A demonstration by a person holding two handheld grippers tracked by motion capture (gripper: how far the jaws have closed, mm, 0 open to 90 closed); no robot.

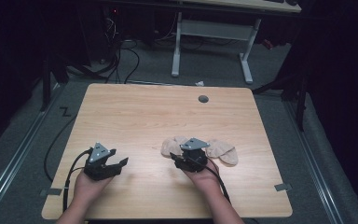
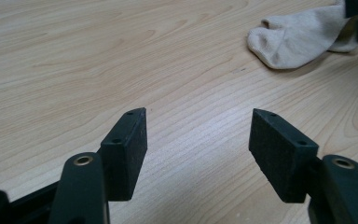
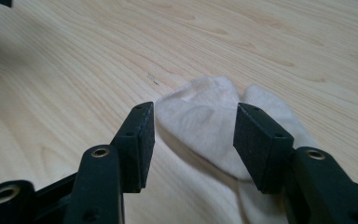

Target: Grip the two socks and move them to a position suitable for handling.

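Your wooden table (image 1: pixel 135 112) spreads across the high view, with a small grey round cap (image 1: pixel 203 99) set in its far edge. Behind it, on the grey floor, a white-legged desk (image 1: pixel 214 32) stands well apart from your work.

On the near right part of the table lie the beige socks (image 1: pixel 221 150), spread flat side by side in a loose row. One end of the row sticks out to the left of your right gripper, and the rest runs off to its right. In the left gripper view the nearest sock end (image 2: pixel 298 39) lies at the upper right, well apart from that gripper's own jaws.

Your right gripper (image 1: pixel 192 157) sits over the socks, with your right hand (image 1: pixel 204 176) behind it near the table's front edge. In the right gripper view its jaws stand wide apart and straddle a sock's rounded end (image 3: pixel 200 123), the fabric lying between the pads but not pinched by them.

Your left gripper (image 1: pixel 114 164) rests over bare wood at the near left, well apart from the socks. In the left gripper view (image 2: pixel 198 140) its jaws stand wide apart too, with nothing but tabletop between them.
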